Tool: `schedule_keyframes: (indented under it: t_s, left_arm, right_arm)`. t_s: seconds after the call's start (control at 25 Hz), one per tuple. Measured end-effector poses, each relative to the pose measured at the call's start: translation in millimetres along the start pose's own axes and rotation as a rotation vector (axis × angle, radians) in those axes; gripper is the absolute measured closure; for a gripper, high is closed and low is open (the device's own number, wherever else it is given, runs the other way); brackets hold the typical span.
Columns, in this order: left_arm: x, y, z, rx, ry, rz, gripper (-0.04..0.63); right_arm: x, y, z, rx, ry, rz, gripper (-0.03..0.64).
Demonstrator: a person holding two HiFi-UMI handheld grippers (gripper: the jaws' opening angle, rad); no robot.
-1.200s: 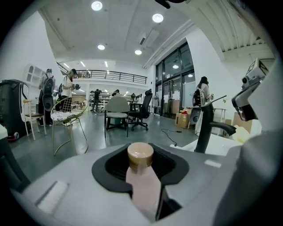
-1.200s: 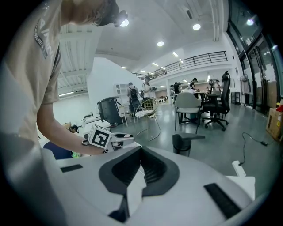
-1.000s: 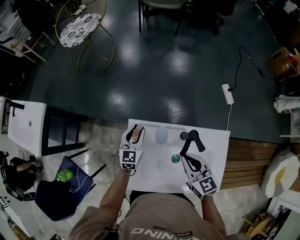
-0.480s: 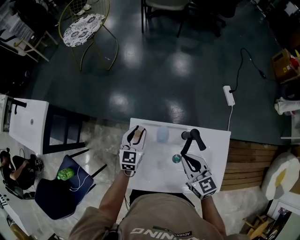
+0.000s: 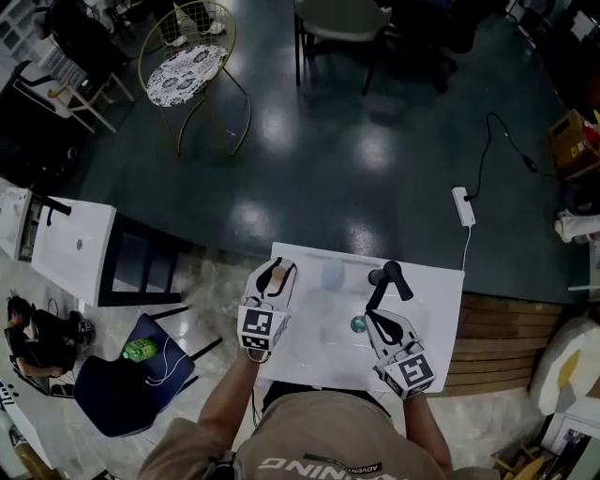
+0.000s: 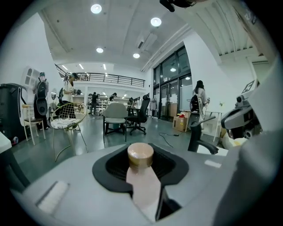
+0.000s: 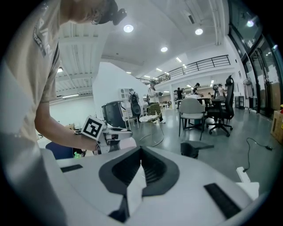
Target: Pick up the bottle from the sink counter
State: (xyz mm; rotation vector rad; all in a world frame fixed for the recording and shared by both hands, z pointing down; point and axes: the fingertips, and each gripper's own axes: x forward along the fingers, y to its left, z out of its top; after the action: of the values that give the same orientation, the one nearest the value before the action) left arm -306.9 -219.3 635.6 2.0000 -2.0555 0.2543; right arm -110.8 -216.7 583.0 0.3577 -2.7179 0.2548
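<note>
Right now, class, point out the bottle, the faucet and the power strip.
bottle (image 6: 140,155), left gripper view, on its cap.
faucet (image 5: 388,277), head view, on its black top.
power strip (image 5: 462,205), head view, on the middle of its white body.

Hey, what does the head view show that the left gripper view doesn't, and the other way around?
Only the head view shows the person's left forearm and the green bottle off to their left. Only the left gripper view shows the ceiling lights and a person standing by the glass wall. Both show the left gripper shut on the tan-capped bottle, the black faucet and the wire chair.
</note>
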Motion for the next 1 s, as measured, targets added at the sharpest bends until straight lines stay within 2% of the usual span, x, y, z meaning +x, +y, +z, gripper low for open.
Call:
schedule_keyframes:
  t_s: [0.08, 0.48, 0.8, 1.0]
  left_arm:
    - [-8, 0, 12, -0.002, -0.003, 0.003, 0.468]
    - [-63, -20, 58, 0.048, -0.002, -0.01, 0.468]
    - [-92, -42, 93, 0.094, -0.023, -0.059, 0.468]
    - [-101, -49, 112, 0.07, -0.036, -0.08, 0.468]
  right_arm:
    - [-3, 0, 2, 0.007, 0.002, -0.003, 0.606]
    - [-18, -2, 23, -0.025, -0.123, -0.018, 0.606]
    - [-27, 4, 44, -0.071, -0.165, -0.008, 0.606]
    - [-39, 3, 59, -0.104, -0.191, -0.021, 0.606]
